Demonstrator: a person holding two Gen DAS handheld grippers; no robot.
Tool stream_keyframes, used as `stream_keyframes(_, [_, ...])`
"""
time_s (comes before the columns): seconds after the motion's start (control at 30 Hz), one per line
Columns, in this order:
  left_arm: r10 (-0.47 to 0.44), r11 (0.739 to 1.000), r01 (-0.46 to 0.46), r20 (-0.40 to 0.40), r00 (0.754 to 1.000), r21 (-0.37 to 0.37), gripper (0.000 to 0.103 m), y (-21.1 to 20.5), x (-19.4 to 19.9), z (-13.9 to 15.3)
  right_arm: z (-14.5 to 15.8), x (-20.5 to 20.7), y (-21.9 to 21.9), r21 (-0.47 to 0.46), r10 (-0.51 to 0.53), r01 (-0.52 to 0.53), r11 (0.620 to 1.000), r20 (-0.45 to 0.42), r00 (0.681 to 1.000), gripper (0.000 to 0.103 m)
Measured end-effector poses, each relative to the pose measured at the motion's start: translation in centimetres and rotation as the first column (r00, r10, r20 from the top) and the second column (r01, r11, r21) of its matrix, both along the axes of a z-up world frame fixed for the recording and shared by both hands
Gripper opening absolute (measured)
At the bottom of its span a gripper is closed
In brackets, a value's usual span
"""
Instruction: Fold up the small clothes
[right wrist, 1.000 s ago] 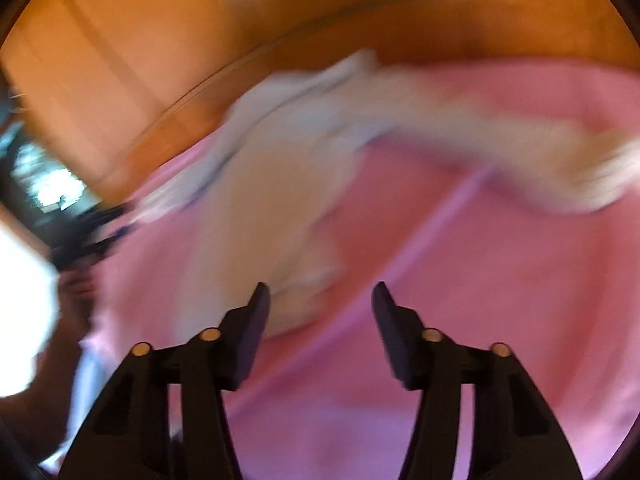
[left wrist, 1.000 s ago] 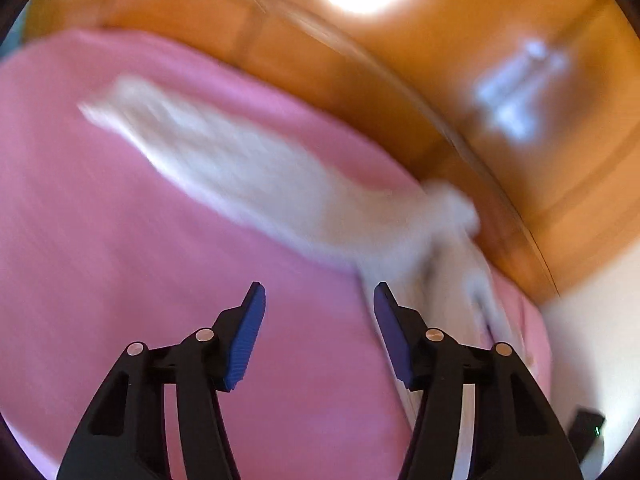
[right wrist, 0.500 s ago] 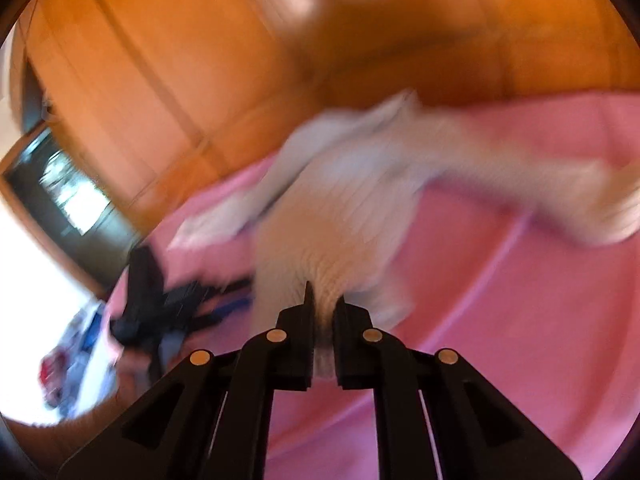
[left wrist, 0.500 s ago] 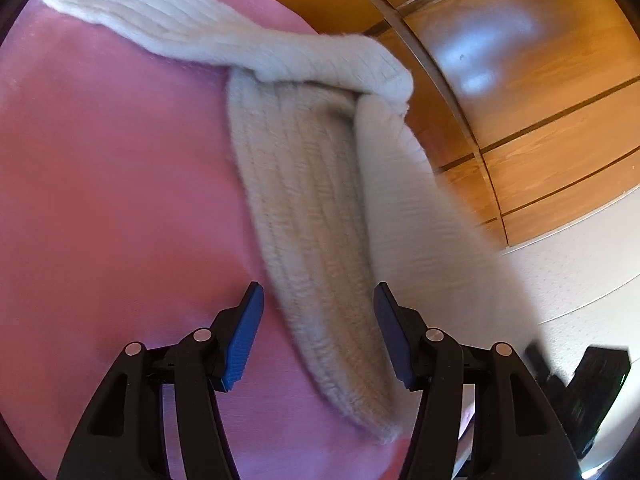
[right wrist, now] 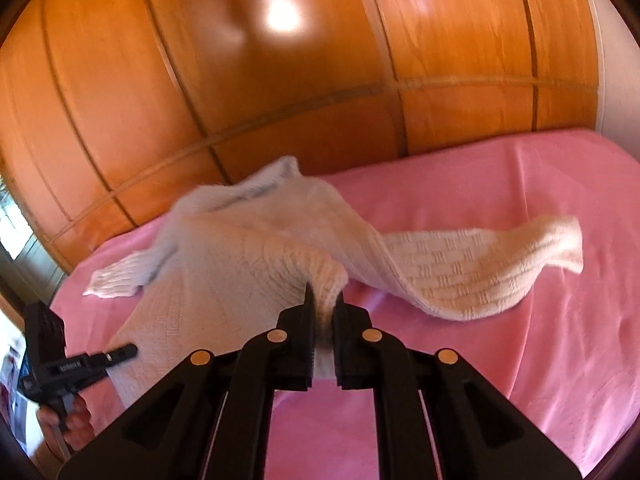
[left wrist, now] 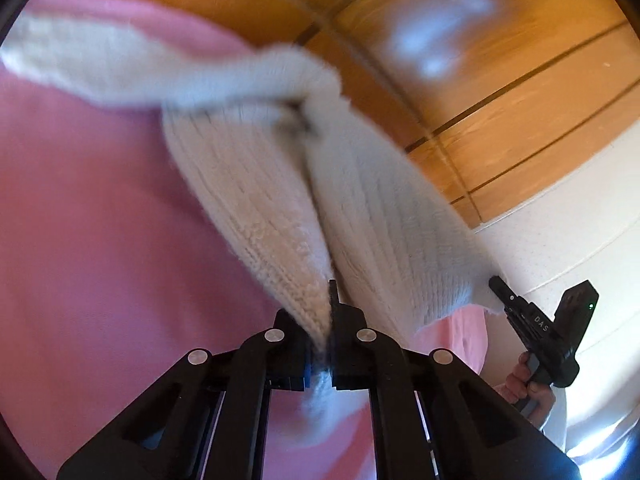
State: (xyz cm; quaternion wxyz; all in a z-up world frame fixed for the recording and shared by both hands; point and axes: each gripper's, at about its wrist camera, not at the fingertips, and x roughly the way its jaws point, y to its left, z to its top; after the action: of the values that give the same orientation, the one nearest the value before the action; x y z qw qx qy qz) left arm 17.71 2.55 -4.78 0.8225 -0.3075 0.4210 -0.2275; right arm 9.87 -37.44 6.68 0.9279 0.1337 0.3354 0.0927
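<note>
A small cream knitted sweater (right wrist: 248, 264) lies partly lifted over a pink bedspread (right wrist: 500, 340). My right gripper (right wrist: 323, 312) is shut on one corner of its hem. My left gripper (left wrist: 326, 320) is shut on the other part of the hem of the sweater (left wrist: 256, 208). One sleeve (right wrist: 480, 272) trails to the right on the bed, the other sleeve (right wrist: 116, 278) lies at the left. Each gripper shows in the other's view: the right gripper (left wrist: 496, 282) and the left gripper (right wrist: 128, 348).
Orange wooden wardrobe panels (right wrist: 280, 80) stand behind the bed. A white wall (left wrist: 580, 220) is at the right in the left wrist view. The bedspread (left wrist: 80, 240) spreads wide to the left.
My left gripper has shut on the sweater hem, which it straddled open half a second ago. My right gripper shut on it earlier and both have lifted the hem.
</note>
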Motion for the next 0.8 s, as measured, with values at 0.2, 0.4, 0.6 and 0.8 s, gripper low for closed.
stream_keyframes(0.2, [0.021, 1.000, -0.022, 0.083, 0.996, 0.015, 0.004, 6.6, -4.4, 5.9, 4.0, -5.2, 0.2, 0.032, 0.053, -0.056, 0.998, 0.092, 0.994, 0.006])
stream_keyframes(0.4, [0.025, 0.996, -0.030, 0.051, 0.998, 0.089, 0.004, 10.1, -10.1, 7.2, 2.7, -11.6, 1.2, 0.043, 0.119, -0.120, 0.992, 0.013, 0.993, 0.006])
stream_keyframes(0.6, [0.089, 0.954, -0.039, -0.156, 0.984, 0.298, 0.005, 10.0, -12.2, -0.9, -5.8, -14.6, 4.3, 0.028, 0.225, -0.226, 0.974, -0.274, 0.935, 0.006])
stream_keyframes(0.8, [0.167, 0.957, -0.112, -0.192, 0.967, 0.268, 0.038, 10.9, -11.8, -3.9, -8.0, -12.6, 3.2, -0.018, 0.163, -0.176, 0.984, -0.298, 0.941, 0.054])
